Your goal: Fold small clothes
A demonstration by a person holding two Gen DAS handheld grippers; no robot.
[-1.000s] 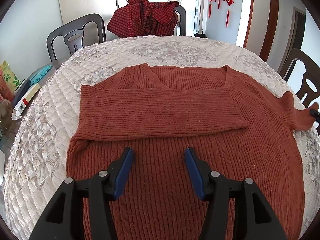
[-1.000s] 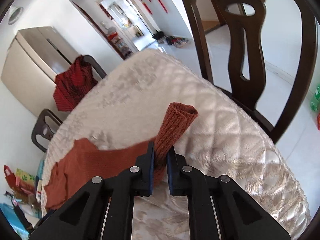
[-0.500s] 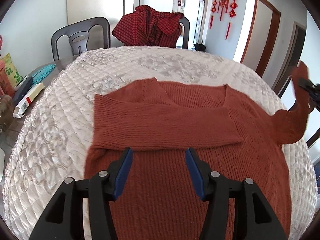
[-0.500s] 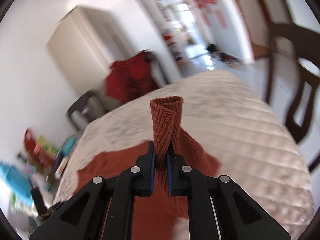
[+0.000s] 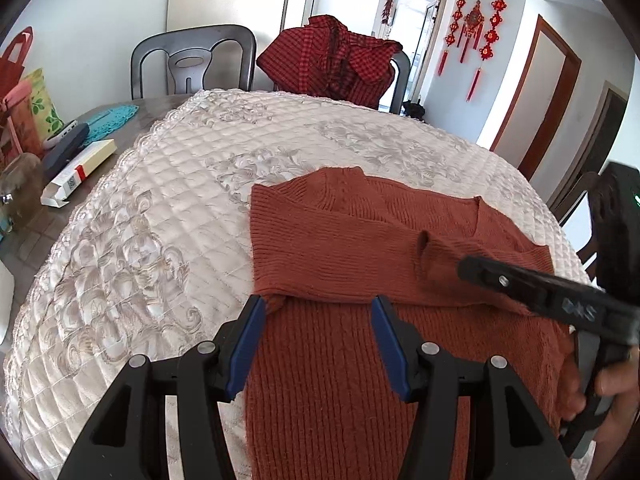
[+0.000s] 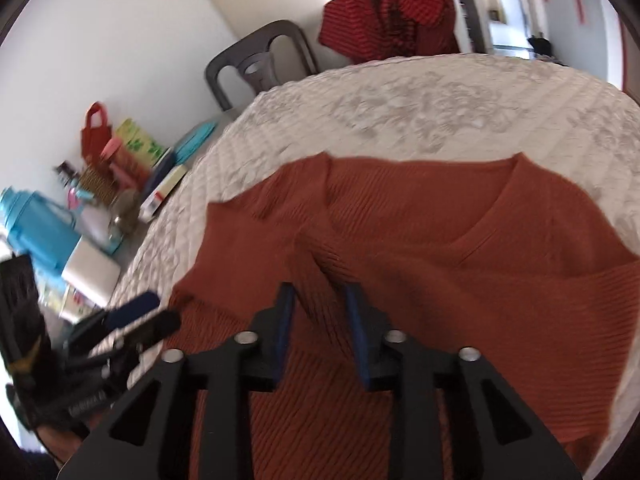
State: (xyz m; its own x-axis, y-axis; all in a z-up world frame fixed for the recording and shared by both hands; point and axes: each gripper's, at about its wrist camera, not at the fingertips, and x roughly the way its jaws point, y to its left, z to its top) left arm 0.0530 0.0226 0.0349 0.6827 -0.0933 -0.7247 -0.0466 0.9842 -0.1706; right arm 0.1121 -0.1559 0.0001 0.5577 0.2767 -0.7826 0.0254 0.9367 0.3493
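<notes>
Rust sweater (image 5: 344, 360) flat on quilted table cover (image 5: 160, 240), toward near edge; both sleeves folded across chest.

Left sleeve (image 5: 332, 252) lying across body; right sleeve (image 6: 316, 276) laid over it, cuff between blue pads (image 6: 285, 328) of right gripper (image 6: 320, 328), jaws just opening, no longer pressing. Left gripper (image 5: 316, 348) hovering at sweater's left edge, jaws about half apart, holding nothing. Red checked garment (image 5: 332, 60) draped on far chair.
</notes>
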